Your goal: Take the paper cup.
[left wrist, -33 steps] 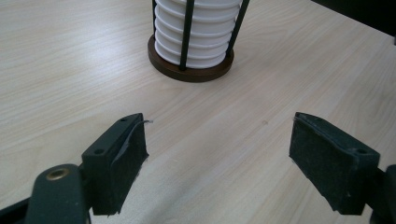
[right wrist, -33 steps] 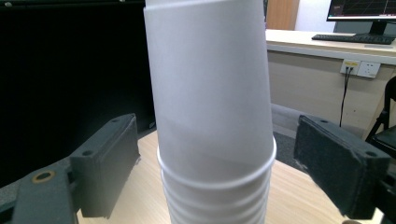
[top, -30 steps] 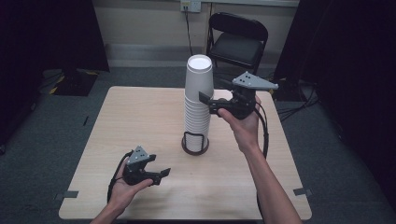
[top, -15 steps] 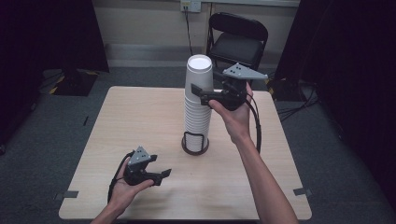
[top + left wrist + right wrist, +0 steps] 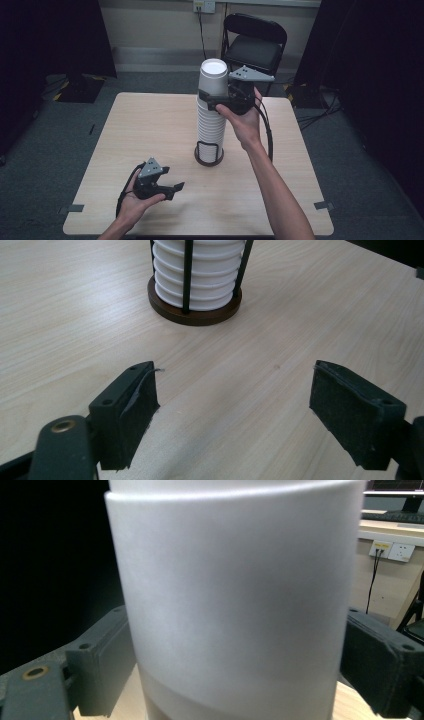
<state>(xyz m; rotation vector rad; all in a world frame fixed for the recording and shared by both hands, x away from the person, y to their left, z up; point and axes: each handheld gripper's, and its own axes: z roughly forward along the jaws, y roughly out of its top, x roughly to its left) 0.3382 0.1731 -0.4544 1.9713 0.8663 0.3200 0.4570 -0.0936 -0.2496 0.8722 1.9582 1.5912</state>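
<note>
Right gripper (image 5: pixel 212 96) has its jaws closed around the top cup (image 5: pixel 212 77) of the stack (image 5: pixel 209 124) mid-table; left gripper (image 5: pixel 167 189) hangs wide open, empty, near the front edge.

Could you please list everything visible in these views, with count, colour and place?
cup stack: one tall stack, white, in the holder at the table's middle
top cup: one, white, raised at the stack's top, between the right tool's jaws
holder: one, black wire on a dark round base
table: one, light wood
folding chair: one, black, behind the table
wall socket: one, white, on the back wall
left tool: one, black, jaws wide apart, low over the table's near left
right tool: one, black, jaws either side of the top cup
</note>
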